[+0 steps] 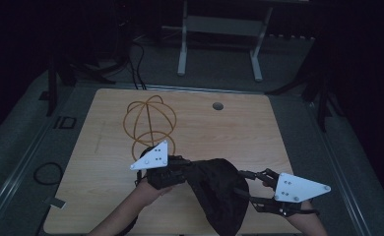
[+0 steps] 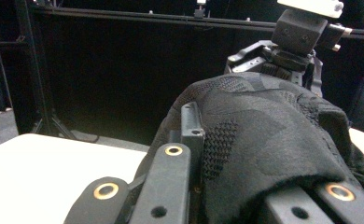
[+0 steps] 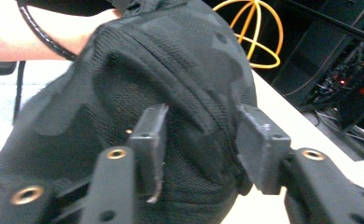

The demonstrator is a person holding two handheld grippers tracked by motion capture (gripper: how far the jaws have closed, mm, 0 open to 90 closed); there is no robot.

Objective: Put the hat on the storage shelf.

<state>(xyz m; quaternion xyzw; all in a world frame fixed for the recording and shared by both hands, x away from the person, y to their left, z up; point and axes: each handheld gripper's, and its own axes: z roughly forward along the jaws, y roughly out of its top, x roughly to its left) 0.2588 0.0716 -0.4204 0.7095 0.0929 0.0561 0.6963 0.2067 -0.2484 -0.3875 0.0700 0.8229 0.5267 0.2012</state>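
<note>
A black mesh fabric piece hangs in a bunch above the table's near edge, between my two grippers. My left gripper is shut on its left edge; in the left gripper view the fabric drapes over the jaws and hides the right one. My right gripper reaches in from the right. In the right gripper view its pads stand apart astride a bulging fold of the fabric, with their inner faces bare and the gripper open. The right gripper's body rises behind the fabric.
A yellow wire sphere stands on the wooden table just beyond my left gripper, and the sphere also shows behind the fabric. A cable hole sits near the far edge. A white frame and cables are on the floor.
</note>
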